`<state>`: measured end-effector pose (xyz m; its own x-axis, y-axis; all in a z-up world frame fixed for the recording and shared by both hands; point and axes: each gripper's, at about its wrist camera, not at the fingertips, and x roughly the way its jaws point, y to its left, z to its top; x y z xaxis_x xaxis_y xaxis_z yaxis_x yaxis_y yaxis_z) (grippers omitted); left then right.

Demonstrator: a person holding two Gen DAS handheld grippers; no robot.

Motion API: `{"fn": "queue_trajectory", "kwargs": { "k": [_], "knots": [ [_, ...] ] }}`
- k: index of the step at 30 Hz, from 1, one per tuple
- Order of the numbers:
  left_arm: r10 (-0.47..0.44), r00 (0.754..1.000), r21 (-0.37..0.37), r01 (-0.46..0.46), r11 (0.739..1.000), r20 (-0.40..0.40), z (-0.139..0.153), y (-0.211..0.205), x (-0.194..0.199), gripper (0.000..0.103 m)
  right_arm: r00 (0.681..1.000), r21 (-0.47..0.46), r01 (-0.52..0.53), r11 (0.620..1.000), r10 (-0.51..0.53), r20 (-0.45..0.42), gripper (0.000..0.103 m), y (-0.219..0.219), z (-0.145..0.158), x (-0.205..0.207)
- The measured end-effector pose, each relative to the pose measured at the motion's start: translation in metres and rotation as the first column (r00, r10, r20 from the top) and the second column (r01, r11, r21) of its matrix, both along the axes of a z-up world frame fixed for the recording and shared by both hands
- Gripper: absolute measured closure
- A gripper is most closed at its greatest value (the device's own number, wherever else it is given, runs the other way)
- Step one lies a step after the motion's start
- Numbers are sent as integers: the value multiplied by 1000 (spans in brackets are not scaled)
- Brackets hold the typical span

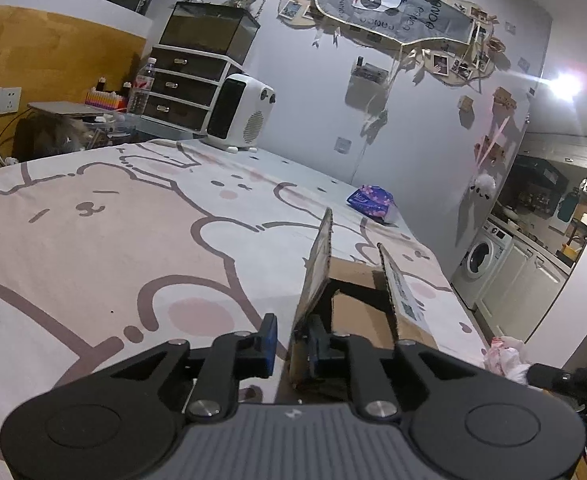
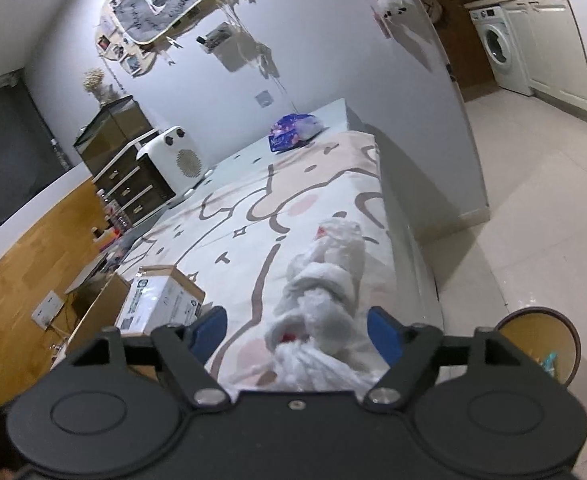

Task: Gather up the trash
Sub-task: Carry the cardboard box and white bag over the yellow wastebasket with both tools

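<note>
An open cardboard box (image 1: 357,308) stands on the cartoon-print bed sheet (image 1: 105,240). My left gripper (image 1: 291,340) is shut on the box's near flap, one blue pad (image 1: 270,340) on each side of it. The box also shows in the right wrist view (image 2: 161,300), at the lower left. My right gripper (image 2: 299,330) is open, with a knotted white plastic trash bag (image 2: 325,296) lying on the bed between its fingers. The same bag shows in the left wrist view (image 1: 505,356) at the bed's right edge.
A purple tissue pack (image 1: 371,198) lies at the far end of the bed. A white heater (image 1: 239,114) and a drawer unit (image 1: 185,84) stand at the far left. A round bin (image 2: 541,344) stands on the tiled floor right of the bed.
</note>
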<state>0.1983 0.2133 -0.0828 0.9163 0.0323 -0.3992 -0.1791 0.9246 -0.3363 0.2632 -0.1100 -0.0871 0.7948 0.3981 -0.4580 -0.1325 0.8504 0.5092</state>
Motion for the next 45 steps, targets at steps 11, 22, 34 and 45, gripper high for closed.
{"fn": "queue_trajectory", "kwargs": {
  "k": [11,22,34,45],
  "knots": [
    [-40,999,-35,39,999,-14,-7,1,17,71,1000,-109,8,994,-9,-12,47,25,-14,7],
    [-75,997,39,77,996,-31,-5,-14,21,96,997,-108,-58,992,62,36,49,26,-14,-6],
    [-45,999,56,43,997,30,9,-38,-27,96,983,-126,-135,983,149,106,51,15,-2,-38],
    [-44,993,76,36,996,108,33,-76,-64,97,971,-139,-143,980,166,173,51,-17,13,-78]
  ]
}}
